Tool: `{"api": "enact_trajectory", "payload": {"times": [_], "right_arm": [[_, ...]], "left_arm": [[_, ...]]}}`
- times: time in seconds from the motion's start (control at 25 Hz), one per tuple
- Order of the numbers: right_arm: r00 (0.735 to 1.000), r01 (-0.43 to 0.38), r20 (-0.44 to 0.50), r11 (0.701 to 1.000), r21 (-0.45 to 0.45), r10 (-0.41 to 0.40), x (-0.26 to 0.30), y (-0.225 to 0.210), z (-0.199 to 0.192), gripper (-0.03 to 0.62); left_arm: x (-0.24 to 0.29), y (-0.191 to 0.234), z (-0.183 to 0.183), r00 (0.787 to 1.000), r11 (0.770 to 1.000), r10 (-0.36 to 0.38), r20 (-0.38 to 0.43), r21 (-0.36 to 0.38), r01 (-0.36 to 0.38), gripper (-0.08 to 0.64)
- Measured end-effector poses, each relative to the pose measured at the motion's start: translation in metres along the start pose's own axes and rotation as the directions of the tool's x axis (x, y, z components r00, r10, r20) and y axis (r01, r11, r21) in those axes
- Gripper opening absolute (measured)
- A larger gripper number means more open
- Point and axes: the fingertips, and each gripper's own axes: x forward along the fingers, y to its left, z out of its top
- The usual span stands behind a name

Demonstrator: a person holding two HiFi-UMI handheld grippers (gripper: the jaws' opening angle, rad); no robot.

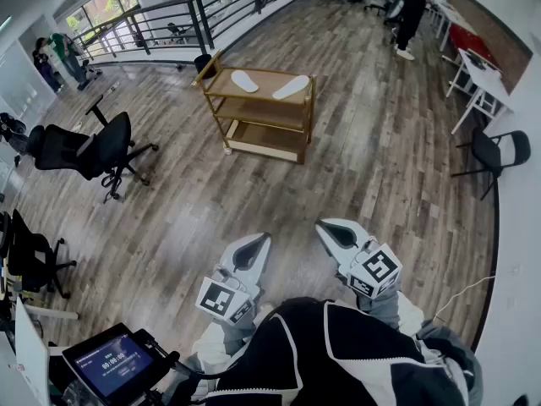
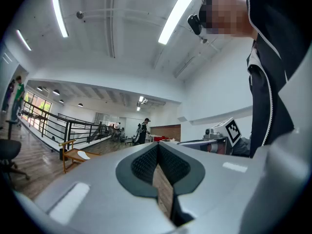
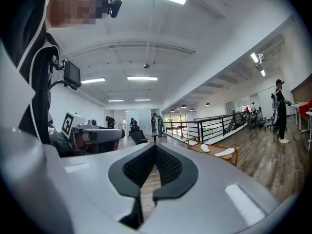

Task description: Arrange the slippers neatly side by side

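Note:
Two white slippers lie apart on the top shelf of a wooden cart: the left slipper and the right slipper, angled away from each other. The cart stands far ahead across the floor. My left gripper and right gripper are held close to my body, both shut with nothing between the jaws. The right gripper view shows the cart with both slippers in the distance. In the left gripper view the cart is small at the left, with one slipper on it.
Black office chairs stand left of the cart, another chair at the right by white tables. A railing runs behind the cart. People stand far off. A screen is near my left side.

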Motion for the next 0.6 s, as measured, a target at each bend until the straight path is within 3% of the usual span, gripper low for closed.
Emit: {"api": "enact_trajectory", "payload": {"times": [0.6], "right_arm": [[1.0, 0.001, 0.012, 1.0, 0.004, -0.001, -0.015, 0.022, -0.008, 0.005]], "left_arm": [[-0.012, -0.014, -0.021, 0.999, 0.999, -0.025, -0.032, -0.044, 0.023, 0.018]]}}
